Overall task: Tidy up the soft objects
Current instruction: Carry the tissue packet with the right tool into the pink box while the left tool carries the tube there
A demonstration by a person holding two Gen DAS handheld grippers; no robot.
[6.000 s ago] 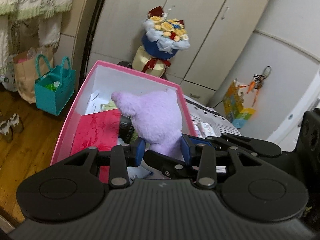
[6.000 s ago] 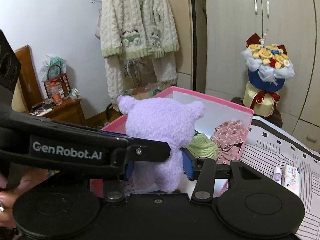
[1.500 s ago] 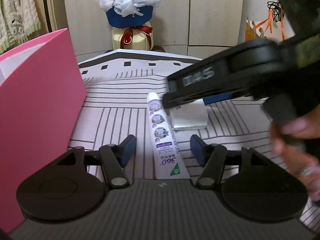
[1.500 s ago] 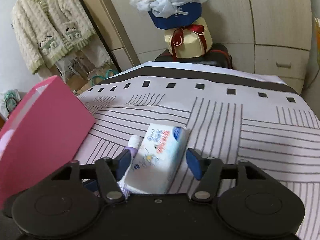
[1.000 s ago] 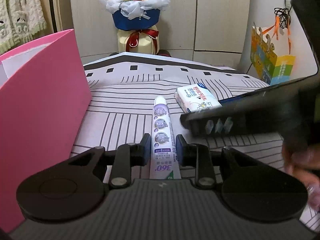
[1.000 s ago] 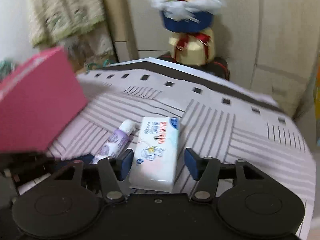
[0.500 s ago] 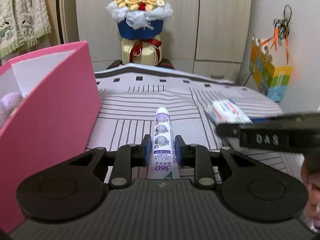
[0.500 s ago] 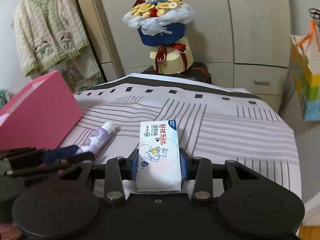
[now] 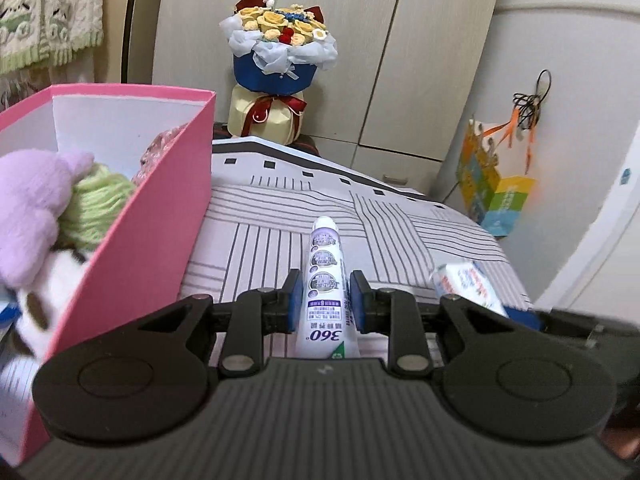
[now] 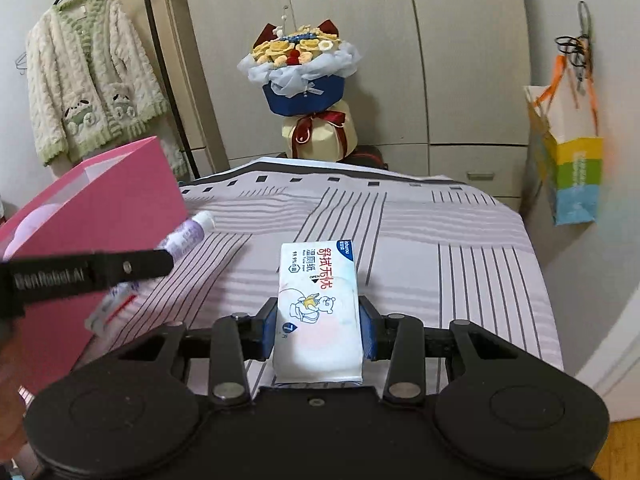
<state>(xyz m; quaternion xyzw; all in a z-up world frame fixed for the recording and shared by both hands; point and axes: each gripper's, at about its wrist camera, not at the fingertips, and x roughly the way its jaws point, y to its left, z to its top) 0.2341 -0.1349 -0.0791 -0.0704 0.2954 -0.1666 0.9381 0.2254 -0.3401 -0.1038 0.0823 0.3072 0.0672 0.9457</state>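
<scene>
An open pink cardboard box (image 9: 152, 216) at nine o'clock holds a lilac plush toy (image 9: 28, 208) and green yarn (image 9: 96, 208). The left tongs (image 9: 325, 300) clamp a white-and-purple tube (image 9: 325, 276); the right tongs (image 10: 319, 328) clamp a white tissue pack (image 10: 318, 312), above the striped bed (image 10: 440, 240).

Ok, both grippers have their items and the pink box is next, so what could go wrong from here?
1. The left gripper pinches the tube near its crimped end, so most of it sticks forward; it may swivel or catch the pink box wall.
2. The wet-wipe pack in the right gripper is soft and could sag or slip.
3. The box already holds a purple plush and green yarn, so space looks tight.
</scene>
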